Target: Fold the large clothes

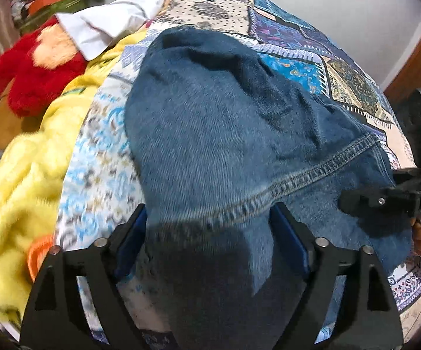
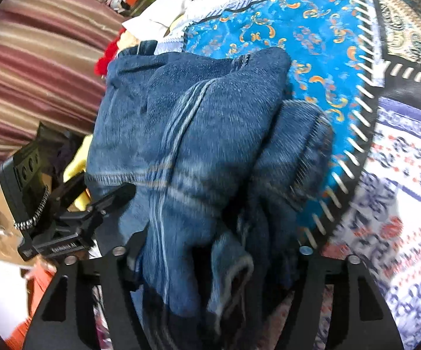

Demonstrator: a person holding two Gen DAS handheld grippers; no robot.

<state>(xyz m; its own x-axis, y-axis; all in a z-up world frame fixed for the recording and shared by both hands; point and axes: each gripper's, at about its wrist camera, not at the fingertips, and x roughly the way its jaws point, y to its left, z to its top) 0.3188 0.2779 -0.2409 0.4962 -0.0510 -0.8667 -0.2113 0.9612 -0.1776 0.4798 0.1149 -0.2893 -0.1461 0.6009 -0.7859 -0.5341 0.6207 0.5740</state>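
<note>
The jeans [image 1: 210, 134] are made of blue denim, a matt, coarse twill weave with pale stitched seams and a faded, worn surface. The bedspread [image 1: 298, 43] beneath is a thin, smooth printed cloth in patchwork patterns. A yellow blanket [image 1: 26, 180] is seen as soft, fuzzy fleece, and a red plush toy [image 1: 35, 81] as long-piled, fluffy fabric. A white garment [image 1: 108, 26] is smooth woven cloth. The left gripper [image 1: 207, 233] and right gripper [image 2: 213, 250] are built of matt black plastic, with small bright metal pins; blue pads, smooth in finish, line the left fingers [image 1: 286, 233]. A striped curtain [image 2: 35, 73] is slightly glossy cloth.
</note>
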